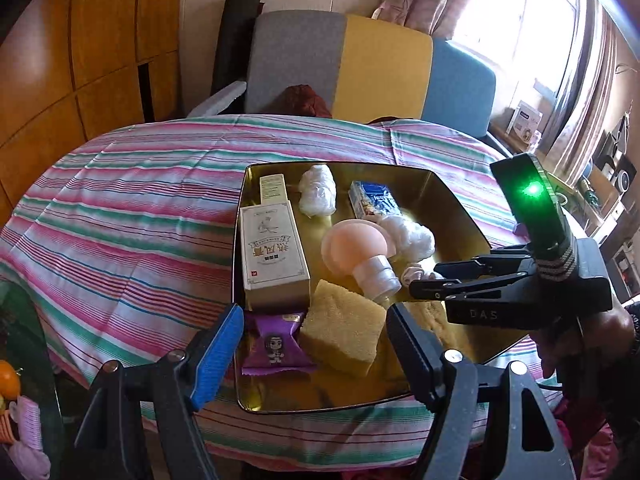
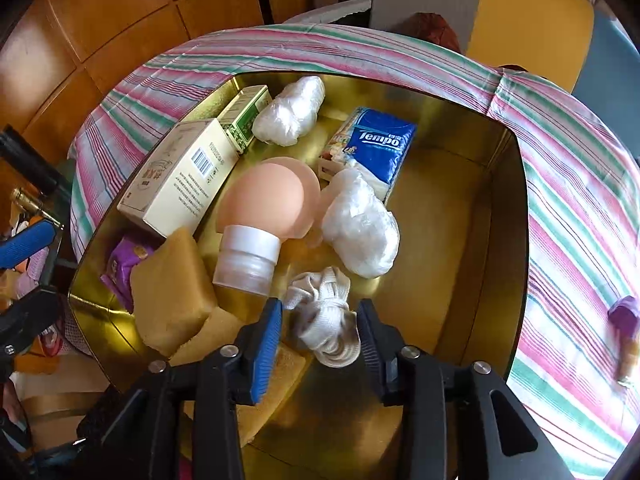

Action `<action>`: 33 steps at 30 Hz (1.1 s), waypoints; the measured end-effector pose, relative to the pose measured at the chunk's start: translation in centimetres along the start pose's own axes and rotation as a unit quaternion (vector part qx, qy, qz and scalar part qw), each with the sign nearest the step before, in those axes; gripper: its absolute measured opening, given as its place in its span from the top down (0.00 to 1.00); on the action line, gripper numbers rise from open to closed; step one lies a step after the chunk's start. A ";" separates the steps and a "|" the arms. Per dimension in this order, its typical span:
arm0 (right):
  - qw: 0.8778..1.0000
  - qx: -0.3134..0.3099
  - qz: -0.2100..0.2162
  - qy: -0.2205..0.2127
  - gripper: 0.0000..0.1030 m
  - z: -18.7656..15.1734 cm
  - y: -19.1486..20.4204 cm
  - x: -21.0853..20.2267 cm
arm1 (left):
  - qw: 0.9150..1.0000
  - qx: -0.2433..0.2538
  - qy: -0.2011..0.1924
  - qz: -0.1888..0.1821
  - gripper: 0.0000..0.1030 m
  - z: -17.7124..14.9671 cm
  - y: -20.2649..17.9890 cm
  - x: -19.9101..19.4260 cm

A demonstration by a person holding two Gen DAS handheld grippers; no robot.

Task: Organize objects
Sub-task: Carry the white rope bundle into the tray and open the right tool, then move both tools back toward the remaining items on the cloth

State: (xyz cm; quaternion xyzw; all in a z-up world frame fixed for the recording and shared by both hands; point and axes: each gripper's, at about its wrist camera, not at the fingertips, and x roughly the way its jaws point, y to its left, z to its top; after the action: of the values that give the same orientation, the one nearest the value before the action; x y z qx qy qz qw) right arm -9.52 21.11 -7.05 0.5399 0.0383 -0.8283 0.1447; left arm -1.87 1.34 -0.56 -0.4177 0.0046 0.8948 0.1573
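A gold tray [image 1: 452, 200] [image 2: 452, 208] on the striped cloth holds a white box [image 1: 272, 252], a small green box [image 2: 244, 116], two plastic-wrapped white bundles [image 2: 292, 112] [image 2: 360, 228], a Tempo tissue pack [image 2: 380, 144], a pink bulb-shaped bottle [image 2: 264, 204], a yellow sponge [image 1: 344, 332] and a purple candy packet [image 1: 276, 344]. My right gripper [image 2: 320, 320] [image 1: 426, 280] points down into the tray, its pads just off a knotted white cord bundle [image 2: 324, 320] that lies between them. My left gripper [image 1: 316, 320] hangs wide open above the candy packet and sponge.
The striped tablecloth [image 1: 140, 220] covers a round table. A purple-wrapped item [image 2: 626, 320] lies on the cloth right of the tray. A grey, yellow and blue chair [image 1: 360, 64] stands behind the table. Wooden cabinets [image 1: 100, 40] are at the left, and an orange [image 1: 8, 384] is low left.
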 end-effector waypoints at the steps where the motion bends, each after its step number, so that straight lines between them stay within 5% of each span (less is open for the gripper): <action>1: 1.000 0.001 -0.001 -0.003 0.59 -0.1 0.0 -0.2 | 1.000 0.001 0.000 0.002 0.28 0.0 0.0 0.0; 16: 0.994 0.043 -0.022 -0.099 0.39 -1.8 -1.3 -6.5 | 0.999 0.022 -0.015 0.018 0.28 0.0 -1.0 -0.7; 33: 0.960 0.208 -0.121 -0.140 0.33 -8.1 -14.8 -12.8 | 0.999 0.045 -0.015 0.020 0.28 0.3 -3.0 -1.1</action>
State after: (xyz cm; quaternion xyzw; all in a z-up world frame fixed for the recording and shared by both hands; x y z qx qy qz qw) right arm -1.77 39.57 -0.19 0.4279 -0.0906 -0.8966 -0.0684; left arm -0.54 3.95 0.82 -0.3963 0.0504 0.9030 0.1583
